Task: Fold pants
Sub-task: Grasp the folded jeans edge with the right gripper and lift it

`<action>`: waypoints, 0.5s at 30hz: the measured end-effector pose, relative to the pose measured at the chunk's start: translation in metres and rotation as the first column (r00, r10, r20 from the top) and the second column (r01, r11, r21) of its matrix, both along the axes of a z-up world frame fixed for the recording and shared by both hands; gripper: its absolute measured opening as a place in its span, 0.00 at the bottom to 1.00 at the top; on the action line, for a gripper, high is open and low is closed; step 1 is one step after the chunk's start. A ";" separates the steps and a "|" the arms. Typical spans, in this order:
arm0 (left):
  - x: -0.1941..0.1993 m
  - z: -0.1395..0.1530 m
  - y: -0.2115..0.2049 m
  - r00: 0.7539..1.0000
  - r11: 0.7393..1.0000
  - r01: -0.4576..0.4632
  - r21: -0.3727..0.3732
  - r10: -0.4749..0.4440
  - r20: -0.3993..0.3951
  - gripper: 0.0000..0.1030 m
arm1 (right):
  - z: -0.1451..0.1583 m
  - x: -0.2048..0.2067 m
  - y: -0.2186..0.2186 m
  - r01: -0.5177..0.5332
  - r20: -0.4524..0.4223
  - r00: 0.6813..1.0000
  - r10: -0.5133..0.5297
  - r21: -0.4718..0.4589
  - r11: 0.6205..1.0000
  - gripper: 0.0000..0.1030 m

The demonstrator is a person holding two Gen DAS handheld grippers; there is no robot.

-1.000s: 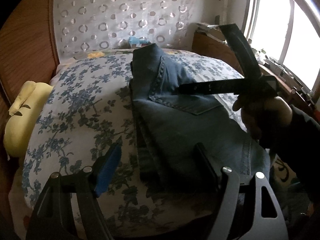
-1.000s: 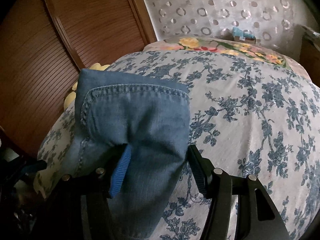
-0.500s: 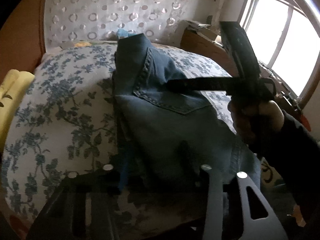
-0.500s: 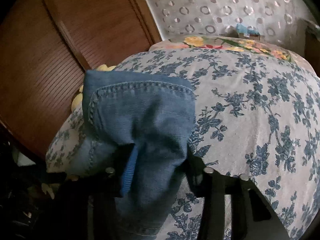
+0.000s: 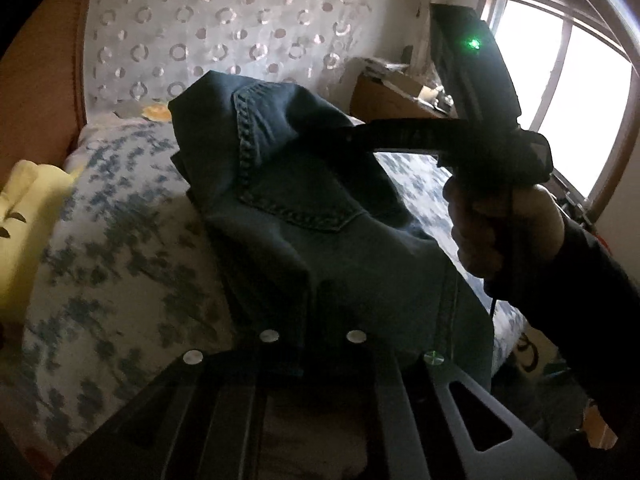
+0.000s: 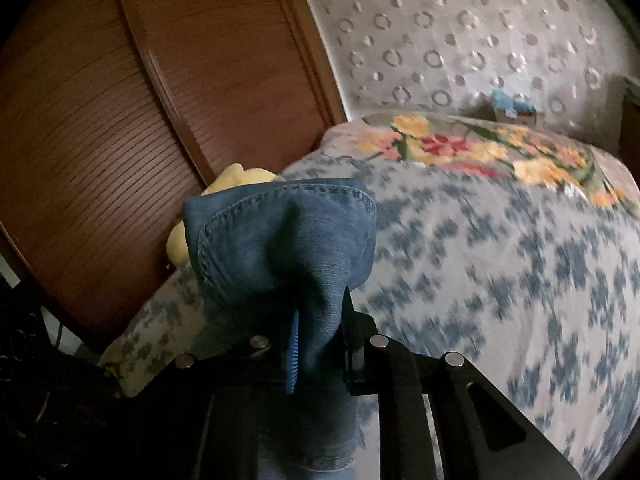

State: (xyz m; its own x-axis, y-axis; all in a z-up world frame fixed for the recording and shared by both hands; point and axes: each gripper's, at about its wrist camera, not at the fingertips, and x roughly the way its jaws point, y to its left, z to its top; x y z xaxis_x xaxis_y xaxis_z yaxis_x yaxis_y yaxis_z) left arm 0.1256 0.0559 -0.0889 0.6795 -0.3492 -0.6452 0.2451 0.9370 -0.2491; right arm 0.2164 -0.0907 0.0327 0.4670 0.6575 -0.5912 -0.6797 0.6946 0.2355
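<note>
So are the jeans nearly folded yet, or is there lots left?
Partway. The jeans already look doubled lengthwise, legs stacked. Right now the left gripper is shut on one end, and the right gripper, jaws closing, pinches the other, lifting them off the floral bedspread. The crosswise folds are left.

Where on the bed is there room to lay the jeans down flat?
Free: the blue-flowered cover to the right of the jeans, up to the bright flower blanket by the headboard. There is a smaller bare strip between the jeans and the yellow pillow. Crowded: the near edge, where the left gripper and the closing right gripper pinch the denim.
</note>
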 end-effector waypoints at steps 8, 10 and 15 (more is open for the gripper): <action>0.033 0.018 0.060 0.996 0.996 -0.085 0.005 0.084 0.029 0.04 | 0.015 0.043 0.059 -0.046 0.011 0.999 0.046 0.010 0.999 0.15; 0.045 0.022 0.076 0.994 0.994 -0.105 0.009 0.105 0.031 0.04 | 0.015 0.058 0.075 -0.054 0.007 0.999 0.054 0.016 0.998 0.15; 0.078 0.030 0.119 0.987 0.987 -0.158 0.043 0.156 0.045 0.04 | 0.012 0.094 0.115 -0.069 0.017 0.998 0.068 0.046 0.997 0.15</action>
State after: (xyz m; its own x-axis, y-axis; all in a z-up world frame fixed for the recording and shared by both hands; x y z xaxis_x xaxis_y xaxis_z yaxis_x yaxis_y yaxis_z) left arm 0.2040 0.1748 -0.0587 0.7497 -0.2065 -0.6287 0.1032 0.9749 -0.1971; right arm 0.3103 0.0248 0.0450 0.4289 0.7150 -0.5521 -0.7290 0.6349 0.2558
